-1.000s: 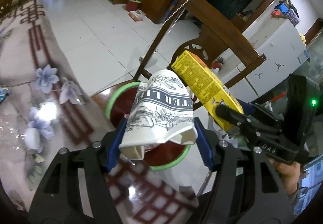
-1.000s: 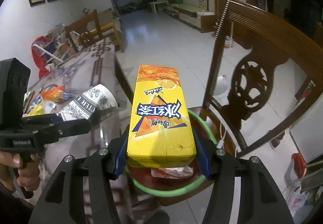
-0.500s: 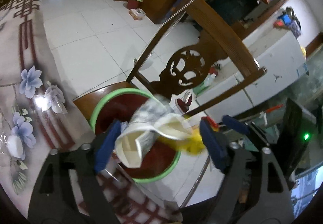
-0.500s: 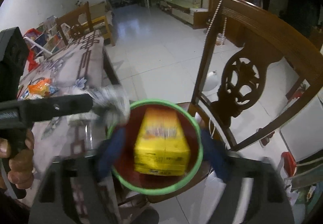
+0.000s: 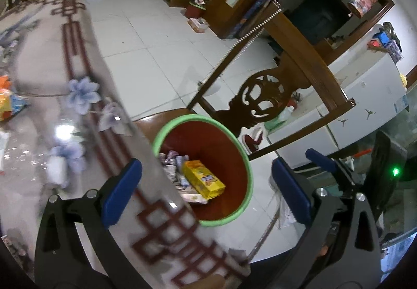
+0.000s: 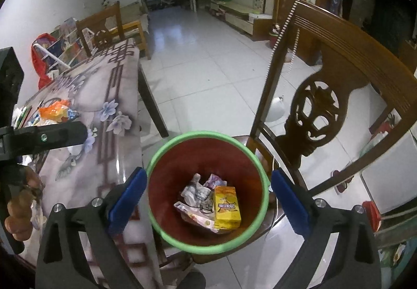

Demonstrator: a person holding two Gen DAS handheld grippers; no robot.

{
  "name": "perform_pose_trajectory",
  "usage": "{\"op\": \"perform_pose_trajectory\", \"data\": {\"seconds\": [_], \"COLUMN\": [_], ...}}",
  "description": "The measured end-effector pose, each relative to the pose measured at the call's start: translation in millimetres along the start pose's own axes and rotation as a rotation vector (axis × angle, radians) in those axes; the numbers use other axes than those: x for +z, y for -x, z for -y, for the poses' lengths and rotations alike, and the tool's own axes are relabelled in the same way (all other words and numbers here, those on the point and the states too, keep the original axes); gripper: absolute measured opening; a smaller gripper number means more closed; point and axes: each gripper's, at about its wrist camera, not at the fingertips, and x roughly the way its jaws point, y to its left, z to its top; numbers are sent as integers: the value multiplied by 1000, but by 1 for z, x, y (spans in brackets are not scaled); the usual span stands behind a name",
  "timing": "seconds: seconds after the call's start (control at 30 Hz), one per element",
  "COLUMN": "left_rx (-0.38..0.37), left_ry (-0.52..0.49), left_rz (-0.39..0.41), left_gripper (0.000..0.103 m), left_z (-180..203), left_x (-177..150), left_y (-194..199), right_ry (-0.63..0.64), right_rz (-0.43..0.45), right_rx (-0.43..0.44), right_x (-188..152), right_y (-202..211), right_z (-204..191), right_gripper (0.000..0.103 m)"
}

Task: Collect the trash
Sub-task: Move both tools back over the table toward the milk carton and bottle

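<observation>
A red bin with a green rim (image 6: 166, 151) (image 5: 166, 132) stands on a wooden chair seat beside the table. Inside it lie a yellow drink carton (image 6: 226, 207) (image 5: 203, 182), a crumpled paper cup (image 6: 194, 191) and other wrappers. My right gripper (image 6: 207, 197) is open and empty, right above the bin. My left gripper (image 5: 206, 188) is open and empty, above the table edge and the bin. More trash, an orange wrapper (image 6: 53, 110), lies far left on the table. The right gripper also shows in the left wrist view (image 5: 336, 166).
The table (image 6: 86, 153) has a flowered glossy cover and runs along the left. The carved chair back (image 6: 320, 96) rises right behind the bin. White tiled floor (image 6: 208, 54) lies beyond. A second chair (image 6: 104, 25) stands at the table's far end.
Both grippers opened. The paper cup dropped from the left one and the yellow carton from the right one into the bin. Both grippers now hold nothing.
</observation>
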Motion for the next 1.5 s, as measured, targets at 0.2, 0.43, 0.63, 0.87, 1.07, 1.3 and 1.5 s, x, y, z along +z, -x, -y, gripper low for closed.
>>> {"op": "perform_pose_trajectory", "data": {"seconds": [0.2,0.43,0.63,0.87,1.07,1.3,1.5], "left_rx": [62,152,243,320,333,372,399], "left_ry": [0,61,106,180,323,443,563], "left_rz": [41,98,135,156,208,246,255], "left_gripper": [98,98,98,98,98,98,98], "left_z": [-22,-75,-128,-190,-237,-274,-310], "left_x": [-21,-51,-77,-103,-118,-117,-110], "left_y": [39,99,155,206,236,244,239], "right_ry": [57,147,248,350,471,554,637], "right_rz": [4,18,27,-2,-2,-23,-51], "right_rx": [38,98,171,230,242,209,182], "right_x": [7,17,21,19,14,16,28], "right_y": [0,1,-3,-14,-28,-57,-97], "right_z": [-34,-93,-157,-223,-272,-302,-327], "right_gripper": [93,95,95,95,95,95,96]}}
